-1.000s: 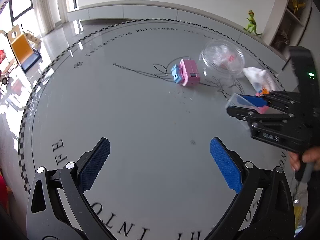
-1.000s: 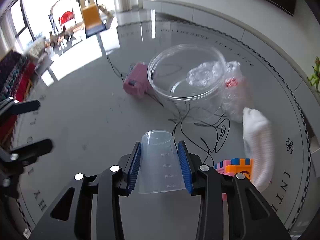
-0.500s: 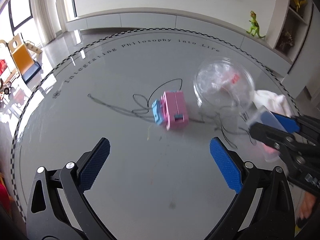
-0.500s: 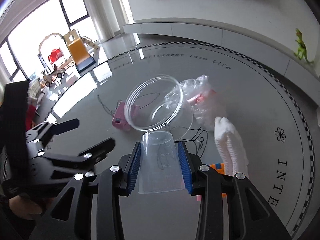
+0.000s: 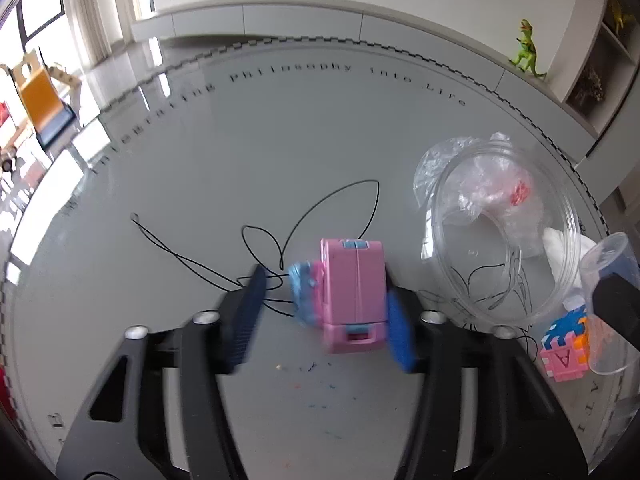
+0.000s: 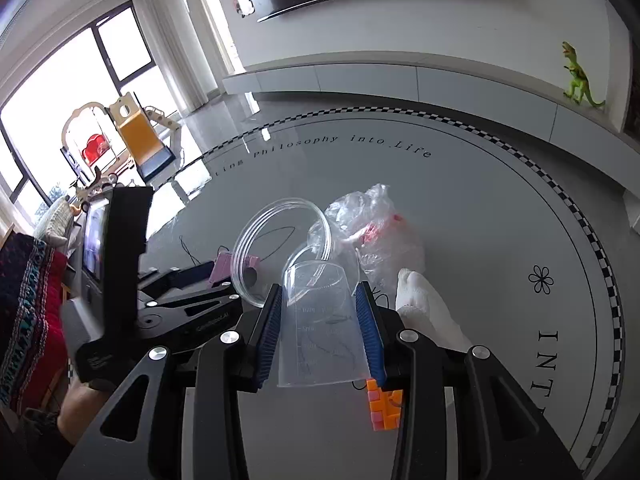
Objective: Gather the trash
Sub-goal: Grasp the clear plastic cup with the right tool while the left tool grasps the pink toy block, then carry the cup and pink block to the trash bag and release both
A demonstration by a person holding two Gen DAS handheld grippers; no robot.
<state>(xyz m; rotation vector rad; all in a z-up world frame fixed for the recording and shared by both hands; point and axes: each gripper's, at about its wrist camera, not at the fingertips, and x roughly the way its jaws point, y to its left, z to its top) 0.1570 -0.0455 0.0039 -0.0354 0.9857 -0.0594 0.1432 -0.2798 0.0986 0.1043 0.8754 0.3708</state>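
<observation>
A pink and blue toy box (image 5: 352, 292) lies on the round grey table (image 5: 200, 160). My left gripper (image 5: 322, 324) straddles it with its jaws closing. The right pad touches the pink side, and a gap remains between the left pad and the blue end. My right gripper (image 6: 322, 336) is shut on a clear measuring cup (image 6: 324, 332), held above the table. Just beyond the cup are a clear round container (image 6: 280, 248) lying on its side, a crumpled plastic bag (image 6: 380, 232) and a white cloth (image 6: 428, 312).
A thin black wire (image 5: 320, 208) loops over the table behind the toy and under the container (image 5: 508, 232). A foam puzzle cube (image 5: 564, 348) sits at the right. Small crumbs (image 5: 316, 368) dot the near surface. A green dinosaur (image 5: 528, 50) stands on the far ledge.
My left gripper moved forward over the table to the pink toy, and its wide jaws narrowed around it. My right gripper rose and rolled, still holding the cup.
</observation>
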